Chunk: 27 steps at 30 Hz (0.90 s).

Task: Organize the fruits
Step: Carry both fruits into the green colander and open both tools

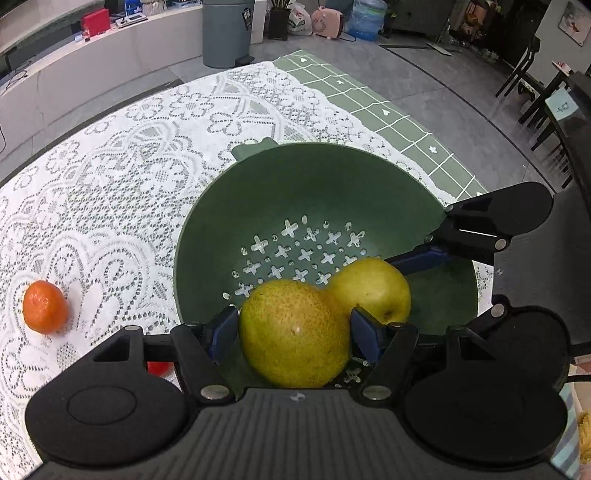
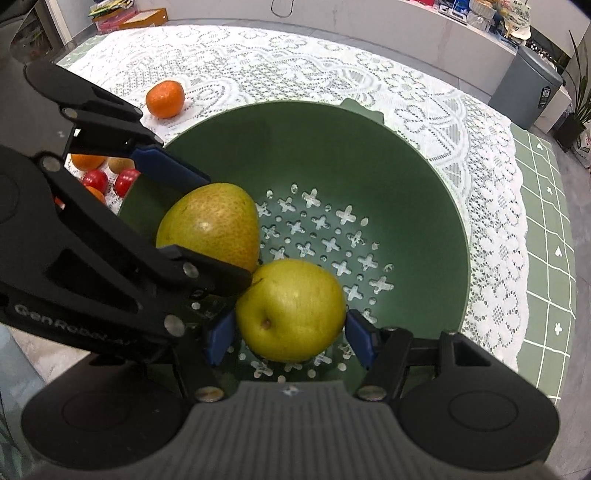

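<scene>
A green colander bowl (image 1: pixel 369 173) stands on the lace tablecloth; it also shows in the right wrist view (image 2: pixel 424 177). My left gripper (image 1: pixel 293 332) is shut on a speckled yellow-green pear (image 1: pixel 291 332), held low inside the bowl; the pear also shows in the right wrist view (image 2: pixel 210 225). My right gripper (image 2: pixel 286 332) is shut on a smoother yellow-green pear (image 2: pixel 291 310), which touches the first pear; it also shows in the left wrist view (image 1: pixel 373 288). The right gripper's fingers (image 1: pixel 424 258) reach in from the right in the left wrist view.
A mandarin (image 1: pixel 45 307) lies on the lace left of the bowl, also in the right wrist view (image 2: pixel 165 98). Red tomatoes (image 2: pixel 96 180), another orange (image 2: pixel 86 160) and a brownish fruit (image 2: pixel 119 163) lie beyond the bowl's left rim. The table's edge and a grey bin (image 1: pixel 228 33) are beyond.
</scene>
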Each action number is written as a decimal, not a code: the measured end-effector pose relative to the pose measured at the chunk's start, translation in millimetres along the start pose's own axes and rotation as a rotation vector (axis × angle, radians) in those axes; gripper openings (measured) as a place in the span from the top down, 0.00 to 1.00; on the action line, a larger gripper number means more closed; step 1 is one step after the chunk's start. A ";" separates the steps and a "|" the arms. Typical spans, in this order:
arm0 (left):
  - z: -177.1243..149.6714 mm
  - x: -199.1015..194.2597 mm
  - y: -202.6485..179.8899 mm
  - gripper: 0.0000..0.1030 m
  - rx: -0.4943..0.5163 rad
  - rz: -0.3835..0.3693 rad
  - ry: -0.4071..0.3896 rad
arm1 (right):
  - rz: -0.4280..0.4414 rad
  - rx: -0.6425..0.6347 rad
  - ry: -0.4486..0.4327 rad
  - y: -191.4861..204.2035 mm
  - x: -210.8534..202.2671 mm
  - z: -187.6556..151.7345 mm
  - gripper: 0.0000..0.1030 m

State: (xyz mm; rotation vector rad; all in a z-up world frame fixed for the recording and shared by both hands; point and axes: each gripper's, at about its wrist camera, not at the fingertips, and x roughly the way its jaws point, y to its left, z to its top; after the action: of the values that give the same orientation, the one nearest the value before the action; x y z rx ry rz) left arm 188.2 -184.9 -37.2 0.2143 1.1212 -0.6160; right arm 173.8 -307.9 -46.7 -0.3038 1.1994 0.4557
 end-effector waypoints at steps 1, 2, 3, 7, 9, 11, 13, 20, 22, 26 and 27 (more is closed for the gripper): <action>-0.3 0.5 -1.3 0.26 0.007 0.011 0.004 | 0.000 -0.003 0.008 0.4 -0.3 0.0 0.39; -0.7 1.4 -2.8 0.26 0.017 0.021 0.007 | -0.003 -0.010 0.017 1.1 0.1 -0.2 0.39; -0.4 2.7 -4.9 0.28 0.031 0.033 0.011 | -0.006 -0.012 0.025 1.6 0.6 -0.3 0.39; 2.0 -0.6 -4.4 0.30 0.027 0.054 -0.002 | -0.020 -0.006 0.030 0.7 -1.0 0.0 0.32; 3.6 -0.4 -0.2 0.32 0.005 0.051 0.006 | -0.026 0.006 0.032 -0.7 -2.1 0.3 0.32; 2.3 -3.4 2.8 0.33 -0.014 0.038 -0.001 | -0.037 0.013 0.033 -1.3 -5.7 0.7 0.31; 0.3 -9.4 4.6 0.33 -0.042 0.018 -0.018 | -0.052 0.016 0.027 -1.0 -10.2 0.8 0.29; -6.5 -37.7 1.9 0.32 -0.072 0.008 -0.095 | -0.106 0.018 -0.027 3.5 -31.7 1.4 0.19; -8.7 -46.5 0.2 0.32 -0.077 0.016 -0.121 | -0.130 0.017 -0.054 8.0 -41.6 0.2 0.18; -16.5 -69.2 -4.2 0.32 -0.069 0.050 -0.184 | -0.174 0.021 -0.133 20.5 -62.5 -5.0 0.15; -19.3 -76.4 -5.2 0.32 -0.067 0.061 -0.203 | -0.185 0.024 -0.156 24.8 -67.8 -6.7 0.15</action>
State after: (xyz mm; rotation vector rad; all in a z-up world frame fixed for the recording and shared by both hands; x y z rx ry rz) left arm 148.1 -153.4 23.1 0.1243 0.9341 -0.5322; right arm 136.5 -301.3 15.2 -0.3487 1.0141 0.2976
